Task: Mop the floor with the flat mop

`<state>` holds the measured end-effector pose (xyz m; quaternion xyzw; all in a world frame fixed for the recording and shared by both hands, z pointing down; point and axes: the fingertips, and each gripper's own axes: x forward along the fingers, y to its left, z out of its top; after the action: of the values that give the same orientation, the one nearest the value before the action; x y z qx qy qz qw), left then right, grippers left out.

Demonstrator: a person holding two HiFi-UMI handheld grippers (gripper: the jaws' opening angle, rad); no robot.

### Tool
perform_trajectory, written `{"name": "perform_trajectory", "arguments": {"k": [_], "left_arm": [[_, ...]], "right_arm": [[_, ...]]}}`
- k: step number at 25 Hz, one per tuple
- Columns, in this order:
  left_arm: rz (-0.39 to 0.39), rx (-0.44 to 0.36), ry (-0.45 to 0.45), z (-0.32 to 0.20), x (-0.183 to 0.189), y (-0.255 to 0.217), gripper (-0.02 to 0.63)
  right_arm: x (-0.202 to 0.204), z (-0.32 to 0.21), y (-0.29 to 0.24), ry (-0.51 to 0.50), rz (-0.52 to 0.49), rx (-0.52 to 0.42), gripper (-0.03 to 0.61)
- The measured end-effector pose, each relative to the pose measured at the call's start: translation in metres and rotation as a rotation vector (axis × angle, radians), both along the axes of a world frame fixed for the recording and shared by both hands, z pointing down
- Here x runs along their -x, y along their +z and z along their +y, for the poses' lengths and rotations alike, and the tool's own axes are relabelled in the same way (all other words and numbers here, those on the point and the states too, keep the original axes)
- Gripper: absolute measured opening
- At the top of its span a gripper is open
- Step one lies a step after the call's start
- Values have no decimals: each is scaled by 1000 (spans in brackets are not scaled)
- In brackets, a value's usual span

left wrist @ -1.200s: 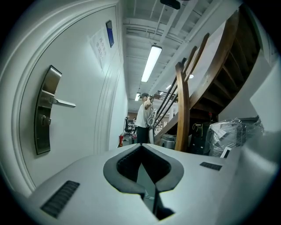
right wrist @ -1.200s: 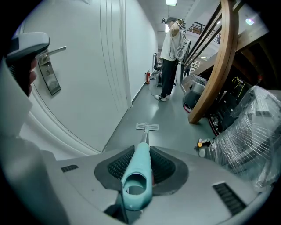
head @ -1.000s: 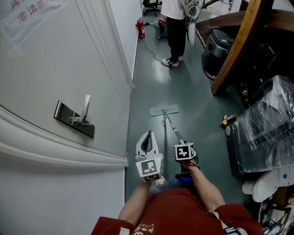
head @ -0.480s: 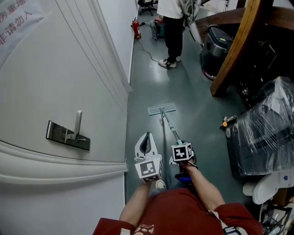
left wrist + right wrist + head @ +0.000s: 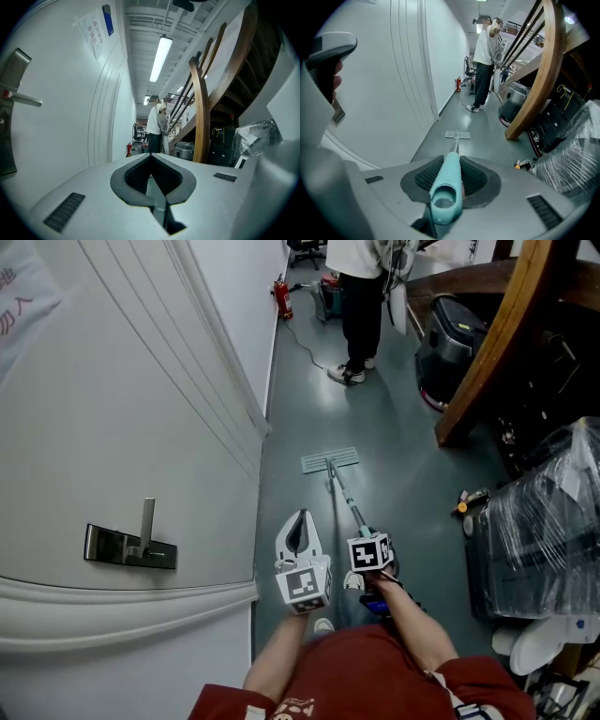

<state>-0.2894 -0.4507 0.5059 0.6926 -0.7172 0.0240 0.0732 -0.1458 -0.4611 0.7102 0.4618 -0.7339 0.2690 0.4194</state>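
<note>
The flat mop head [image 5: 329,460] lies flat on the grey-green floor beside the white wall. Its thin handle runs back to my right gripper [image 5: 366,535], which is shut on the teal grip. In the right gripper view the teal handle end [image 5: 447,185] sits clamped between the ribbed pads, and the mop head [image 5: 457,135] shows far down the shaft. My left gripper [image 5: 299,523] hovers just left of the handle, apart from it. In the left gripper view its jaws [image 5: 151,157] meet at the tips with nothing between them.
A white door with a metal lever handle [image 5: 131,545] fills the left side. A person [image 5: 361,296] stands down the corridor near a red extinguisher [image 5: 281,296]. A curved wooden beam [image 5: 497,343], a black bin [image 5: 450,334] and a plastic-wrapped load [image 5: 539,521] line the right side.
The door handle has slid down and left in the head view, so I have advanced along the corridor. The mop head has stayed ahead of me on the floor. Both grippers hold as before.
</note>
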Motion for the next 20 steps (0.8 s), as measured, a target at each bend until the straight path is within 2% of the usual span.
{"name": "perform_trajectory", "arguments": {"k": [13, 20], "left_arm": [[-33, 7, -40, -91, -19, -12, 15], [-23, -11, -60, -117, -3, -10, 15]], "right_arm": [[-14, -99, -2, -41, -14, 5, 118], [-2, -134, -1, -59, -3, -6, 118]]}}
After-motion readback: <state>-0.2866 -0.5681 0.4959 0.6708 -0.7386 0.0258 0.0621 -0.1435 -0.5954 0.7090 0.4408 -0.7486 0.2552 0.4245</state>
